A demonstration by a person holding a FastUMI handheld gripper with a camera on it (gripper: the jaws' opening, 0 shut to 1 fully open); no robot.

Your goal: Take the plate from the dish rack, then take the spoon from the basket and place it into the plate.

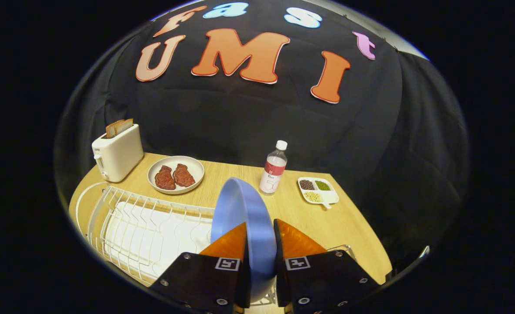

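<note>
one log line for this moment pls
gripper shut on blue plate | plate upright on edge above dish rack | spoon not yet fetched

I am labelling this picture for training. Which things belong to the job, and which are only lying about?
Job: blue plate, held on edge between both fingers of the gripper; white dish rack.

Lying about: toaster, plate of meat, water bottle, divided dish.

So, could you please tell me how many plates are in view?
2: a blue plate held on edge between the fingers of the gripper over the dish rack, and a white plate of meat beside the toaster.
</note>
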